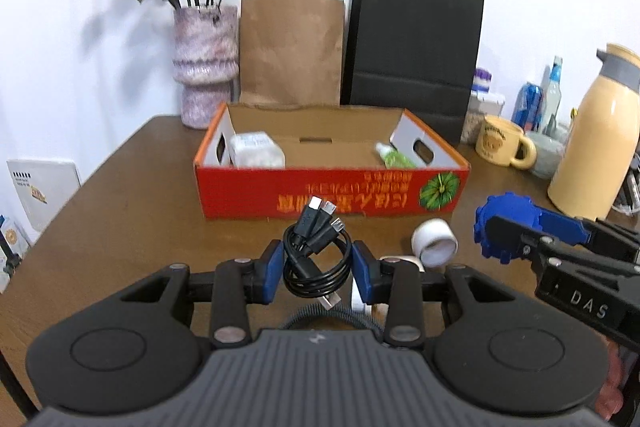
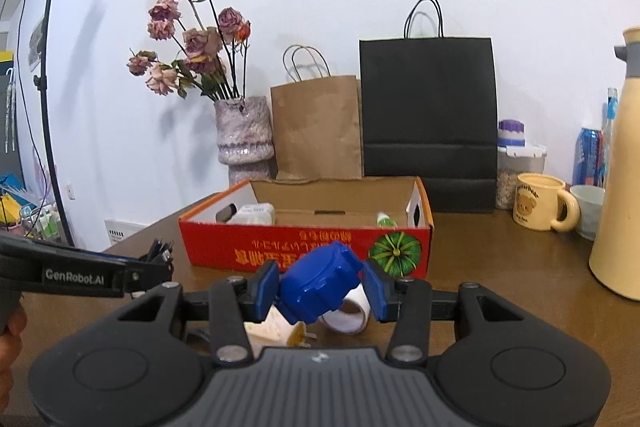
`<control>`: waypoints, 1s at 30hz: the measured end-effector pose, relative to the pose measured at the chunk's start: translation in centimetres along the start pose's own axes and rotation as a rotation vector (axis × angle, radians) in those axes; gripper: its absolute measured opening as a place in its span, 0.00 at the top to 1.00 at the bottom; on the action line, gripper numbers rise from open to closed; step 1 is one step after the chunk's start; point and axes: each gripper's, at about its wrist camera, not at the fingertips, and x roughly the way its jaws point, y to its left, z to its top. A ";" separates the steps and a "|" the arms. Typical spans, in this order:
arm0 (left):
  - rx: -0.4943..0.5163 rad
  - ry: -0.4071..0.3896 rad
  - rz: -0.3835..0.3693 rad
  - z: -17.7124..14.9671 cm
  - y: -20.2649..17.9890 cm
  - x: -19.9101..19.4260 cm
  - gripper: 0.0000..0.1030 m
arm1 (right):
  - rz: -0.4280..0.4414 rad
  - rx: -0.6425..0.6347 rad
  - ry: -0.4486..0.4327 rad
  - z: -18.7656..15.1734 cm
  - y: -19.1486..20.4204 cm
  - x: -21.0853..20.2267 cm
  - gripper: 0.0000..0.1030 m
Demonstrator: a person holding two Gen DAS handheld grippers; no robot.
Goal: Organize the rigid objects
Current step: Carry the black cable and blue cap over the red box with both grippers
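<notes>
Left wrist view shows the left gripper [image 1: 318,269] clamped on a coiled black cable [image 1: 316,259], its plugs sticking up ahead of the pads. Off to its right, the right gripper [image 1: 504,235] comes in from the side carrying a blue plastic part [image 1: 506,217]. From the right wrist, that same blue plastic part [image 2: 318,285] sits squeezed between the pads of the right gripper [image 2: 320,287], and the left gripper [image 2: 156,263] shows at the far left.

Both loads look lifted and ready, so the step in hand seems to be carrying them to the red cardboard box [image 1: 332,187], which lies straight ahead of both grippers with its open top facing up. A white packet [image 1: 256,151] and a green tube [image 1: 394,157] already lie inside. The next move likely calls for raising each load over the near wall and releasing above a bare part of the floor.

Just below and ahead of the grippers, a roll of white tape [image 1: 434,241] rests on the brown wooden table [image 1: 120,207]. Behind the box stand a vase of dried flowers [image 1: 204,67], a brown paper bag [image 1: 292,51] and a black paper bag [image 1: 414,43] against a white wall; a mug [image 1: 502,143] and a cream flask [image 1: 596,135] sit far right.
</notes>
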 end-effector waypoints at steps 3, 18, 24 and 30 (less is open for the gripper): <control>-0.008 -0.016 -0.001 1.3 0.2 0.2 0.64 | 0.000 0.001 -0.008 1.0 0.1 0.4 0.56; -0.071 -0.059 -0.002 6.8 0.1 4.8 0.64 | -0.012 0.024 -0.054 5.7 -0.3 5.4 0.56; -0.088 -0.075 0.008 8.4 0.3 7.5 0.64 | -0.017 0.034 -0.052 6.9 -1.0 8.4 0.56; -0.105 -0.069 0.025 9.8 1.1 10.3 0.64 | -0.024 0.043 -0.061 8.2 -2.3 11.1 0.56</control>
